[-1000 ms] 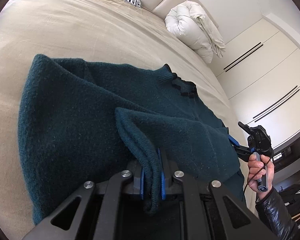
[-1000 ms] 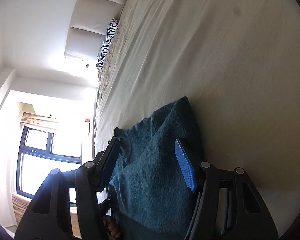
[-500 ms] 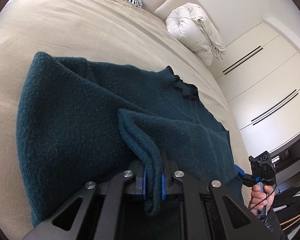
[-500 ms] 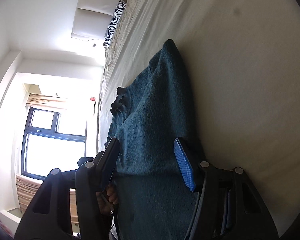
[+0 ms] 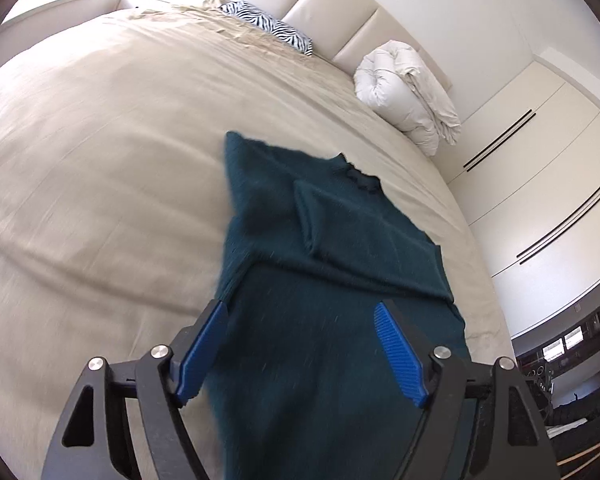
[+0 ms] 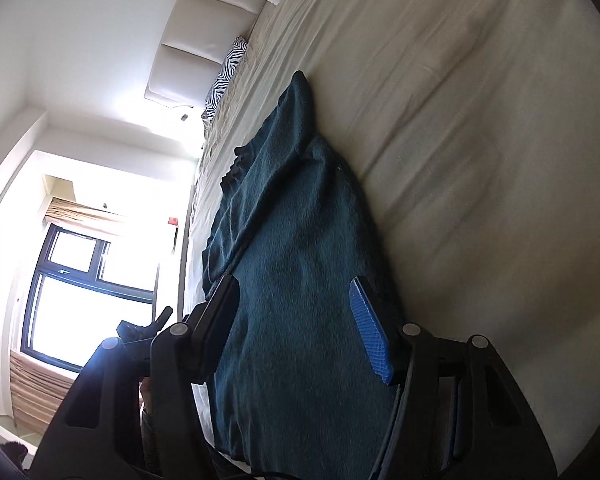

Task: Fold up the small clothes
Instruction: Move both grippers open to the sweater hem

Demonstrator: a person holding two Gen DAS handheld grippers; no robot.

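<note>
A dark teal knitted sweater (image 5: 340,264) lies on the beige bed (image 5: 100,160), with both sleeves folded in across its body and its collar at the far end. My left gripper (image 5: 300,344) is open and empty, above the sweater's near end. The sweater also shows in the right wrist view (image 6: 300,280). My right gripper (image 6: 296,328) is open and empty, over the sweater near its hem. The left gripper's black body (image 6: 144,328) shows at the lower left of the right wrist view.
A rolled white duvet (image 5: 408,92) and a zebra-print pillow (image 5: 268,32) lie by the padded headboard (image 5: 340,12). White wardrobe doors (image 5: 540,168) stand to the right of the bed. A bright window (image 6: 80,288) is beyond the bed's far side.
My left gripper has let go of the sleeve, opened and pulled back toward the sweater's near end. The sleeve now lies folded on the body. My right gripper stayed open and shifted back along the sweater.
</note>
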